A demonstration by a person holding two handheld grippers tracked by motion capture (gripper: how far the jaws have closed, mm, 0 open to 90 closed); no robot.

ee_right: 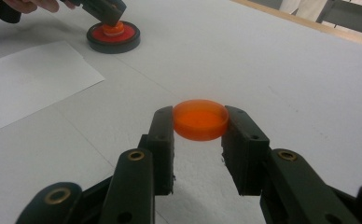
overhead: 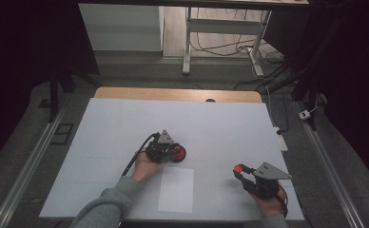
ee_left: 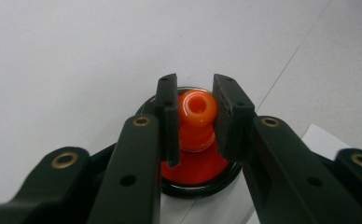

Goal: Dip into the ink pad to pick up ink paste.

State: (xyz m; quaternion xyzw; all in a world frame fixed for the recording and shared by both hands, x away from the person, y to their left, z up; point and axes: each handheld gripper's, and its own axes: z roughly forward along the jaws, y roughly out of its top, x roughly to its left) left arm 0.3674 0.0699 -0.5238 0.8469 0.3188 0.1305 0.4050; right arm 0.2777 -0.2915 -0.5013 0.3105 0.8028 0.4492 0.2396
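The left gripper (ee_left: pixel 195 116) fingers are pinching the orange knob (ee_left: pixel 197 109) on its base (ee_right: pixel 113 37); the right gripper (ee_right: pixel 200 123) fingers are pinching the cap (ee_right: pixel 200 119), best kept level when carrying over.

A white counter (overhead: pixel 111 128) carries a sheet of paper (overhead: pixel 176 189) at six o'clock and a black-rimmed red disc (overhead: pixel 178 153) just beyond it, near centre.

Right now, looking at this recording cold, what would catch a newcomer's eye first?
The orange-red pieces against the pale table. Near the middle, the left tongs grip the orange knob standing on a red disc in a black ring. At the near right, the right tongs pinch a flat orange cap. A white sheet of paper lies between the hands.
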